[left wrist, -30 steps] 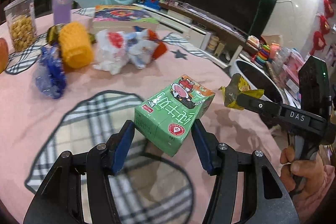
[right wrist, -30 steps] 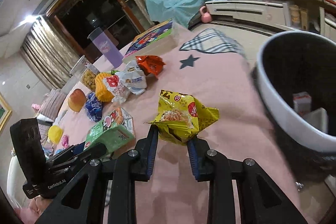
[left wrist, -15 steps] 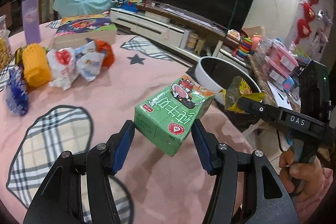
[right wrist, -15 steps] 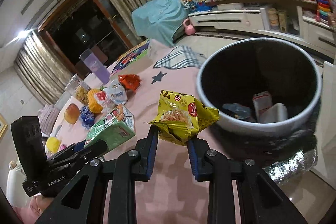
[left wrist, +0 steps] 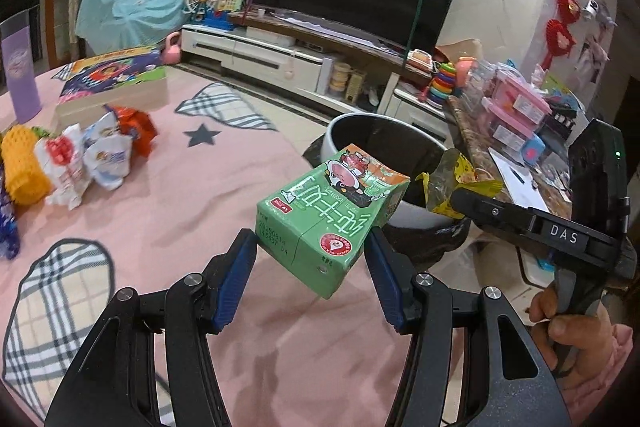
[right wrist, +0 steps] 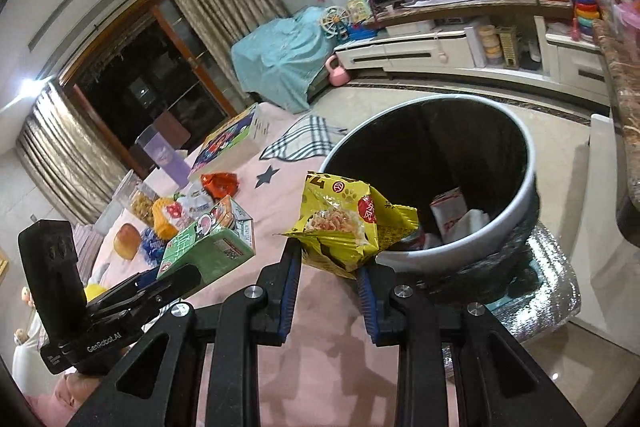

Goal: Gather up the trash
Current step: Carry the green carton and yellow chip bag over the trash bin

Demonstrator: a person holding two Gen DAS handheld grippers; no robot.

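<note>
My left gripper [left wrist: 310, 255] is shut on a green milk carton [left wrist: 320, 223], held in the air above the pink table edge. In the right wrist view the same carton [right wrist: 208, 251] hangs at the left. My right gripper [right wrist: 326, 267] is shut on a crumpled yellow snack bag [right wrist: 344, 227], just beside the rim of a round trash bin [right wrist: 516, 211] with a black liner. The bin holds a few white and red wrappers. From the left wrist view the yellow bag [left wrist: 456, 183] hangs in front of the bin [left wrist: 408, 215].
More wrappers [left wrist: 92, 159], an orange bag [left wrist: 134, 123], a yellow knitted thing [left wrist: 22, 163], a game box [left wrist: 112, 83] and a purple cup [left wrist: 18, 67] lie on the pink table [left wrist: 200, 195]. A TV stand [right wrist: 460, 55] and cluttered shelf [left wrist: 516, 115] stand beyond the bin.
Both grippers have carried their loads across the table toward the bin, which now fills more of both views. Neither grip has changed.
</note>
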